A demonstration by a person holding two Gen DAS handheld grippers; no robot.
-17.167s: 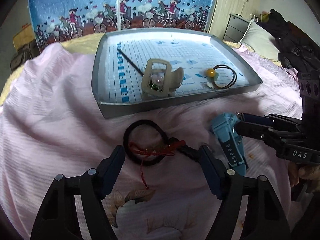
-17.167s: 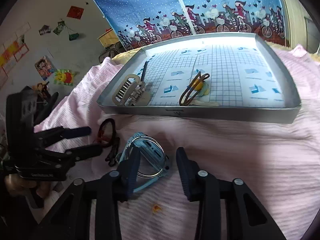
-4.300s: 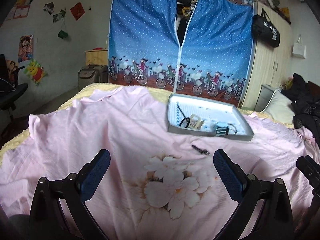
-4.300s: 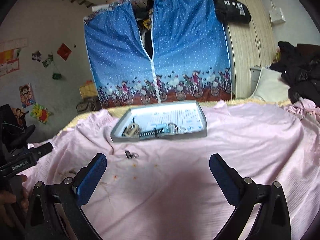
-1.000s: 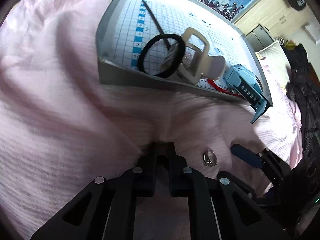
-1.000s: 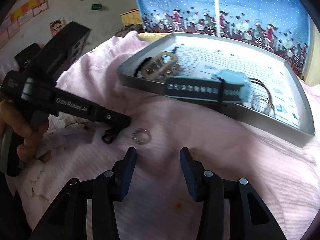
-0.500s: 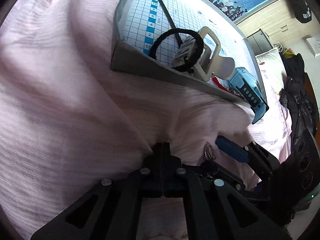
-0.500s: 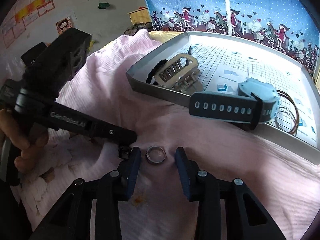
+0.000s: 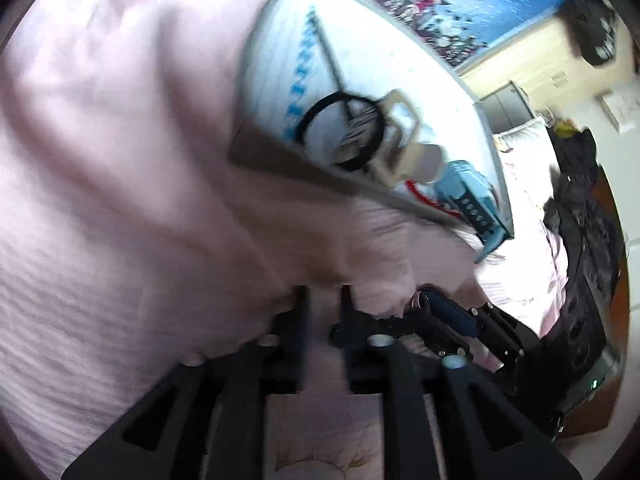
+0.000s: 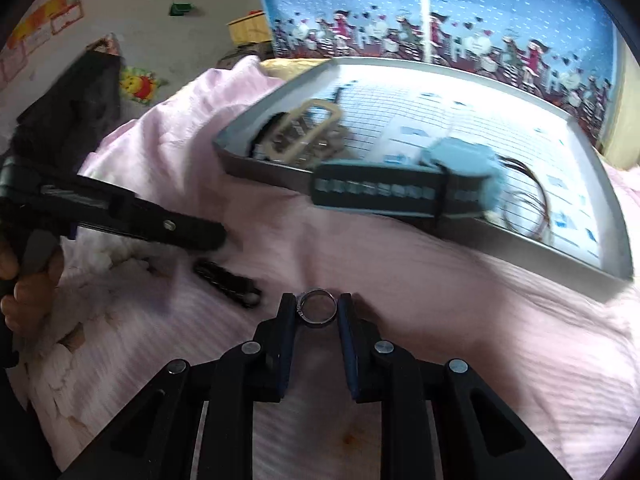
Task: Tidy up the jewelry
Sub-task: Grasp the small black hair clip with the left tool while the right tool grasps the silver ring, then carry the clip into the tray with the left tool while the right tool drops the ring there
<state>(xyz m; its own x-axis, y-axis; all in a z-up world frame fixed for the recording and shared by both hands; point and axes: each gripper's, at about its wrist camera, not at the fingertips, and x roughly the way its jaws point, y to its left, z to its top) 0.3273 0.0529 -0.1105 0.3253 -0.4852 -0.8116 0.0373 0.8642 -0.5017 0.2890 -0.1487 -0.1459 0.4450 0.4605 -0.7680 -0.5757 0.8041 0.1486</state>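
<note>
Between the right gripper's [image 10: 318,307] closed-in jaws sits the ring [image 10: 317,306] (hole facing the camera); left gripper [image 9: 322,295] jaws slightly parted.

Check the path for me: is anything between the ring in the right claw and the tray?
Partly. The ring sits between the right claw's fingers. Ahead, the blue watch strap hangs over the tray's near rim. Bare pink sheet lies between; lift over rim and strap.

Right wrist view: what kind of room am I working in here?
Most likely a bedroom: the tray sits on a pink bedsheet, with a blue zip-up fabric wardrobe behind and stickers on the wall.
</note>
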